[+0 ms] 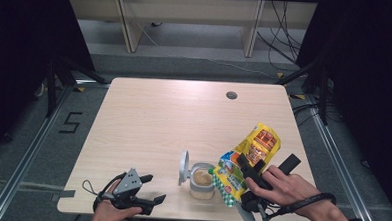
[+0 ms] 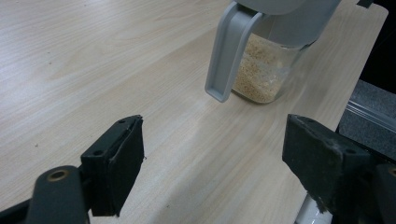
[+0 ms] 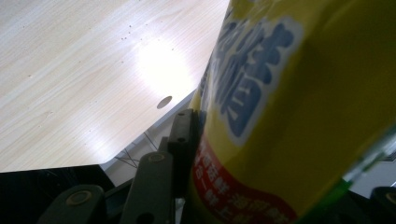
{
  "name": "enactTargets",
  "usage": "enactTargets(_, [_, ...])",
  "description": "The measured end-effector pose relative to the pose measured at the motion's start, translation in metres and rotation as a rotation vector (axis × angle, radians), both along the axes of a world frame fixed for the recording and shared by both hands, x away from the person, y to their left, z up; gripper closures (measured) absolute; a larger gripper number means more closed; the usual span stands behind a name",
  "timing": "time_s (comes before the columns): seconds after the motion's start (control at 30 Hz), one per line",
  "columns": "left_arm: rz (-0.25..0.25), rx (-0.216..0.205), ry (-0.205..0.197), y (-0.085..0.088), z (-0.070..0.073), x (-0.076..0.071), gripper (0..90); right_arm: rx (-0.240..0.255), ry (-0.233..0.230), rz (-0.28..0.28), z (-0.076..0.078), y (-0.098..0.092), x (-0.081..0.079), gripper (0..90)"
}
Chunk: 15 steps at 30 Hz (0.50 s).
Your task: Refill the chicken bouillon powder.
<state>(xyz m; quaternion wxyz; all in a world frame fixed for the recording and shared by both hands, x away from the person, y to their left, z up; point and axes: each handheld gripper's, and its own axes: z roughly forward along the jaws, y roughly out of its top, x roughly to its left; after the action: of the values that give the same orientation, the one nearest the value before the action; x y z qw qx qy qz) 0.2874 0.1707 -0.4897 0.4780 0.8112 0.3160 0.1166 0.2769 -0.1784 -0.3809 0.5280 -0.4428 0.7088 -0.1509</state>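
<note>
On the counter [image 1: 173,119] there is 1 clear jar [image 1: 202,182] part-filled with beige crumbs, its grey flip lid [image 1: 184,167] standing open, and 1 yellow printed bag [image 1: 247,160] tilted over it. The right gripper [image 1: 245,167] pinches that bag, held off the surface. The left gripper [image 1: 153,188] sits near the front edge, jaws spread, holding nothing. The pale wood top has 1 round cable hole [image 1: 231,95]; grey carpet [image 1: 27,148], cables and dark curtains surround it.
</note>
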Motion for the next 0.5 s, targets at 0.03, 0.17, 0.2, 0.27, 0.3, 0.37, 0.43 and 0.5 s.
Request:
enactTargets(0.03, [0.0,0.006,0.002,0.0003,0.0004,-0.0001,20.2,0.0,-0.001,-0.003,0.0,-0.0003,-0.0001,67.3])
enactTargets(0.17, [0.0,0.005,0.003,0.0001,0.0002,-0.0001,20.2,-0.002,0.001,-0.002,0.0004,-0.0006,0.0001,67.3])
enactTargets(0.2, [0.0,-0.001,0.0,-0.0002,-0.0002,0.0,20.2,0.003,0.0,-0.012,0.0003,-0.0015,-0.0005,67.3])
enactTargets(0.27, [0.005,-0.013,0.002,-0.0012,-0.0005,-0.0003,20.2,0.001,-0.003,-0.013,0.0004,-0.0017,-0.0006,67.4])
enactTargets(0.3, [0.006,-0.014,0.002,-0.0012,-0.0005,-0.0003,20.2,-0.001,-0.003,-0.013,0.0007,-0.0016,-0.0005,67.4])
enactTargets(0.37, [0.001,0.006,0.002,0.0001,0.0002,0.0,20.2,0.0,-0.003,-0.014,0.0002,-0.0017,-0.0005,67.4])
enactTargets(0.43, [0.001,0.001,0.0,0.0,-0.0001,0.0,20.2,-0.002,0.001,-0.003,0.0002,-0.0006,0.0001,67.4])
enactTargets(0.5, [0.001,0.006,0.002,0.0002,0.0004,-0.0001,20.2,0.004,-0.001,-0.013,0.0,-0.0007,-0.0002,67.4])
